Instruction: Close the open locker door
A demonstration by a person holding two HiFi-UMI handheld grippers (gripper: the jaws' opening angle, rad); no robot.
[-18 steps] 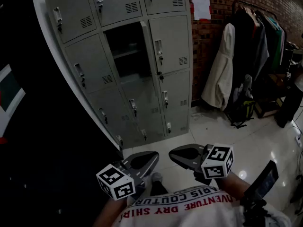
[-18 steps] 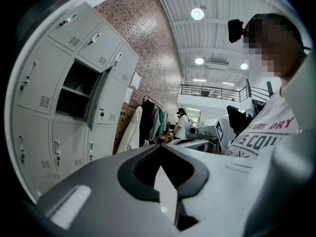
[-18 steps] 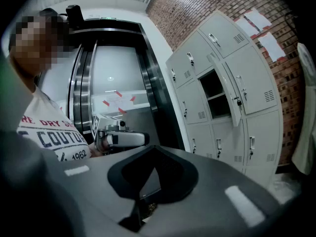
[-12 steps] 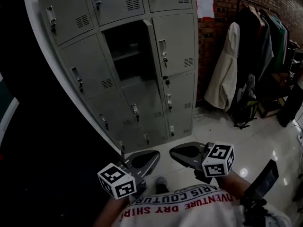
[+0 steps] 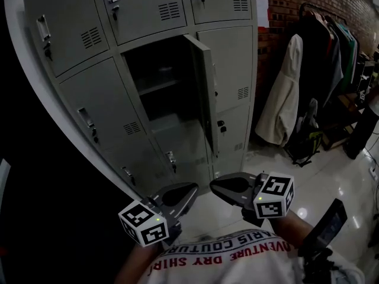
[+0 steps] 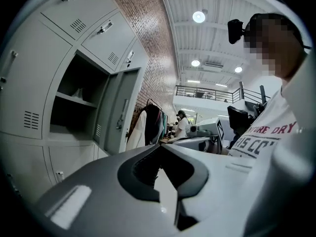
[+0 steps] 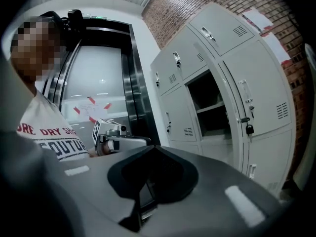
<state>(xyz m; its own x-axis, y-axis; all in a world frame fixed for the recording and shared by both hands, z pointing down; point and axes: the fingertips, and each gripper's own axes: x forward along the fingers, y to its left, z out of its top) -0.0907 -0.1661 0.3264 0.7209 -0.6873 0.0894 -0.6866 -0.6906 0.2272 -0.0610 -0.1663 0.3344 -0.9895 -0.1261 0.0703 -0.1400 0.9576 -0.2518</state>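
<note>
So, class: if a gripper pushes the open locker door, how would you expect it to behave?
The open locker door looks like thin sheet metal, so it is probably stiff yet light. It hangs on one vertical edge, so a push should likely swing it shut rather than tip it. Its smooth painted face may be slippery to push.

White shirt (image 5: 249, 265): print "VENTURE DRY SHIRT", "COUTUR"; wall papers unreadable.

1. Open locker door (image 5: 206, 93): at right edge of its compartment (image 5: 157, 81), middle column.
2. Clothes rack (image 5: 314, 70): right of lockers (image 5: 148, 7).
3. Left gripper (image 5: 188, 191), right gripper (image 5: 218, 188): side by side, before lockers.
</note>
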